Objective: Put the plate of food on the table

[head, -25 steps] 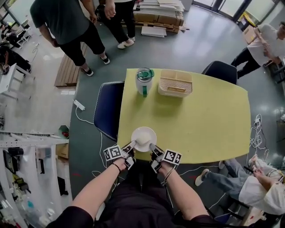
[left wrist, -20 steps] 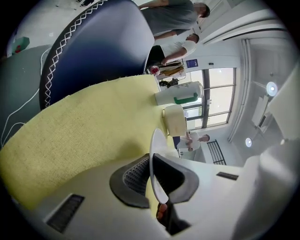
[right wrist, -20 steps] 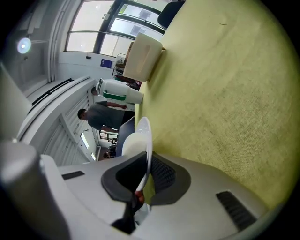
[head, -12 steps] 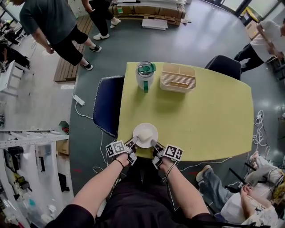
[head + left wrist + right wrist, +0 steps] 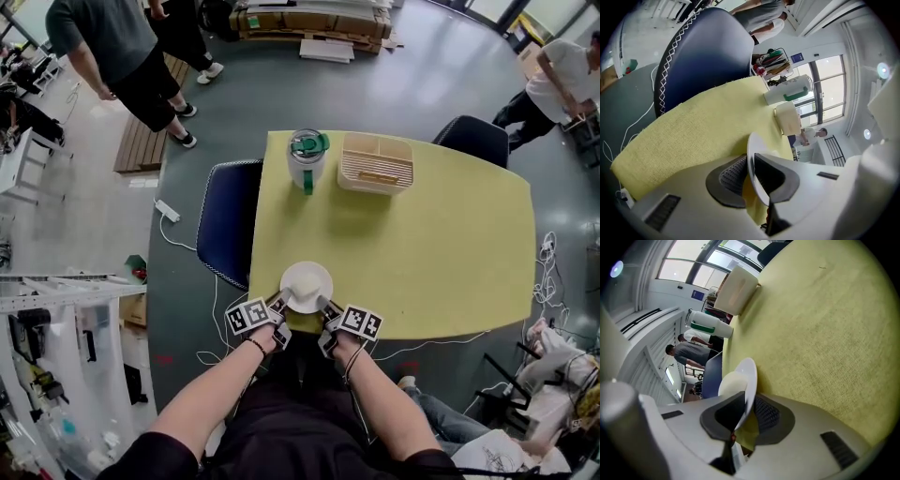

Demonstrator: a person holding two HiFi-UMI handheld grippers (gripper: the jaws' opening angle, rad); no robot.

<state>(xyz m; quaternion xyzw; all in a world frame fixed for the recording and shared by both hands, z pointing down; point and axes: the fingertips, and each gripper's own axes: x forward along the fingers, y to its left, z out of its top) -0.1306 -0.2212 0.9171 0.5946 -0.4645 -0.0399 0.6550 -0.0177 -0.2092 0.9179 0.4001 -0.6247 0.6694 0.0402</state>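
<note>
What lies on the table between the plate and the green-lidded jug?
Nothing; the head view shows only bare yellow table between plate and jug.

head: steeply down over table | gripper views: low, close, along jaws across it | shared: plate

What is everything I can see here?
table: one, yellow, centre
plate: one, white, table's near edge, pale food on it
jug: one, white with green lid, table's far side
slatted tray: one, beige, right of jug
chairs: two, dark blue, table's left and far-right corner
bystanders: several, around the floor's edges
left gripper: one, grey, shut on plate's rim
right gripper: one, grey, jaws just been opening, plate's rim between them
</note>
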